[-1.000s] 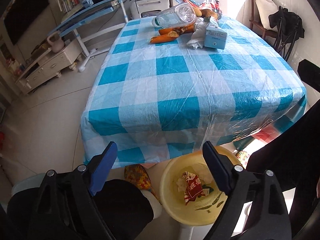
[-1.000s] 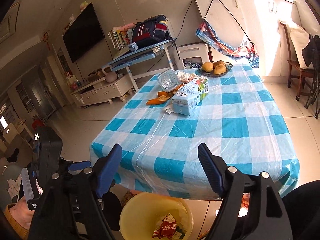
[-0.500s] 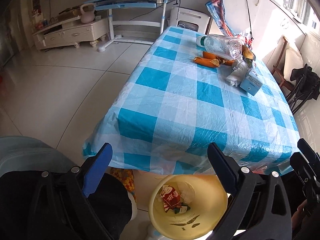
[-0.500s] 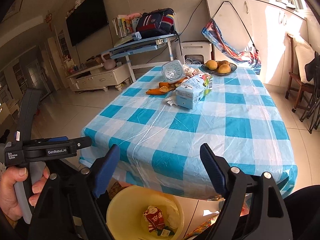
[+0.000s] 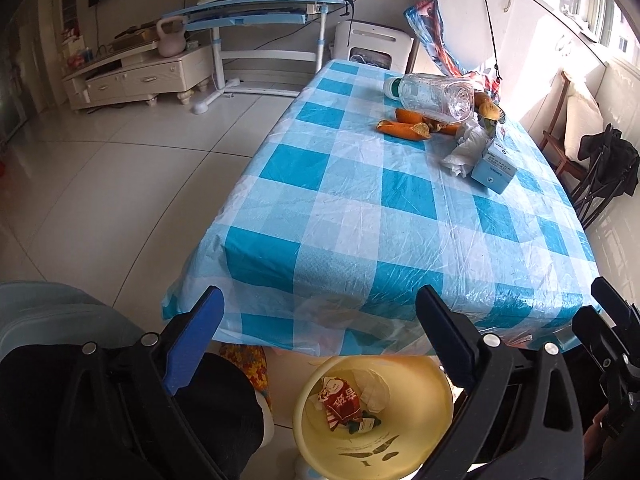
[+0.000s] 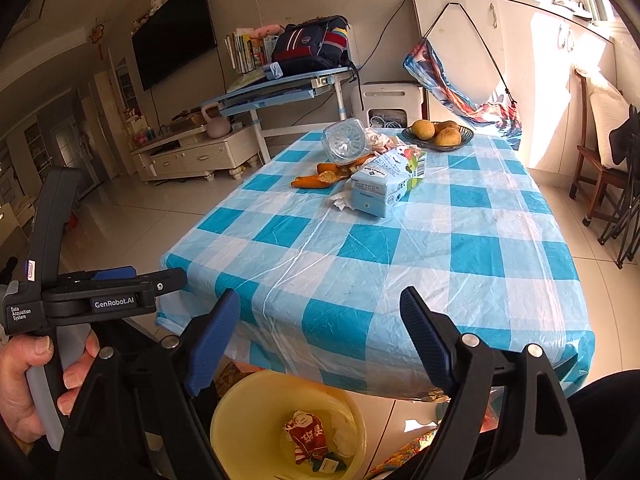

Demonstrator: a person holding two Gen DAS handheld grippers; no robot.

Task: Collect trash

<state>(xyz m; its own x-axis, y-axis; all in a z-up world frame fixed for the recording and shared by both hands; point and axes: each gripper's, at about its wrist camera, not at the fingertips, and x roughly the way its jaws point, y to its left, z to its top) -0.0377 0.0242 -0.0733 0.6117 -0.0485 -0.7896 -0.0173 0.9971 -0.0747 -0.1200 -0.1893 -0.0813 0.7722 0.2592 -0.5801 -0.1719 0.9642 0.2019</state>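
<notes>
A yellow bin (image 5: 420,376) stands on the floor at the table's near edge, holding a red wrapper (image 5: 340,400) and white paper; it also shows in the right wrist view (image 6: 240,408). On the far part of the table lie a clear plastic bottle (image 5: 436,96), orange peels (image 5: 404,128), a crumpled tissue (image 5: 464,152) and a blue carton (image 5: 494,166). The carton (image 6: 384,188) and bottle (image 6: 346,142) also show in the right wrist view. My left gripper (image 5: 316,332) and right gripper (image 6: 320,332) are both open and empty above the bin.
A blue checked cloth covers the table (image 5: 360,208). A bowl of fruit (image 6: 438,136) sits at the far end. A chair (image 6: 600,168) stands to the right, a desk (image 5: 256,16) and low cabinet (image 5: 140,76) to the far left.
The left gripper has tilted up and swung, so its view now shows more of the table and room. The right gripper has shifted slightly. Both stayed open.
</notes>
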